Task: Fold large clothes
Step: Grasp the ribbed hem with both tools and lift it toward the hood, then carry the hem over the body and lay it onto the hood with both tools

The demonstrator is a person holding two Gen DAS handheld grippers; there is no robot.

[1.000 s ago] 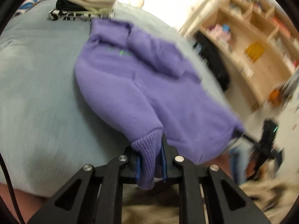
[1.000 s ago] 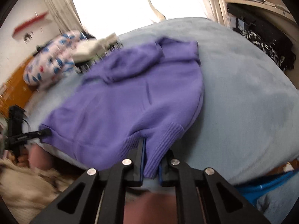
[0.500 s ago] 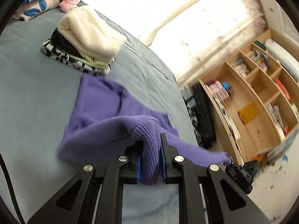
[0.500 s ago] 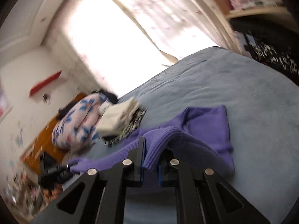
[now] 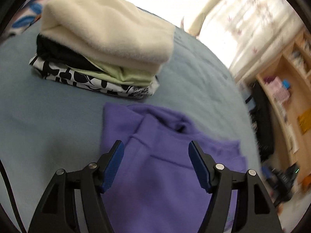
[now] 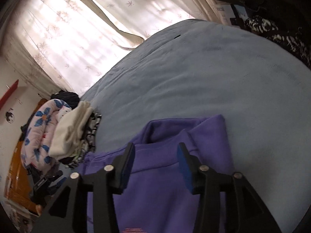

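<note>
A purple fleece hoodie (image 5: 165, 165) lies folded over on the light blue bed (image 5: 48, 126). Its ribbed hem edge rests on top near the hood end. My left gripper (image 5: 155, 149) is open and empty just above the hoodie's folded edge. In the right wrist view the same hoodie (image 6: 165, 184) lies under my right gripper (image 6: 155, 151), which is also open and empty. The blue pads (image 6: 184, 167) stand wide apart over the fabric.
A stack of folded clothes (image 5: 105, 44), cream on top, then black, green and black-and-white print, sits on the bed just beyond the hoodie; it also shows in the right wrist view (image 6: 73, 132). A floral quilt (image 6: 38, 132) lies behind it. Wooden shelves (image 5: 287, 89) stand at the right.
Both grippers carried the hoodie's hem forward over the garment, folding it, then opened and let the hem go. The hem now lies on top of the hoodie.
</note>
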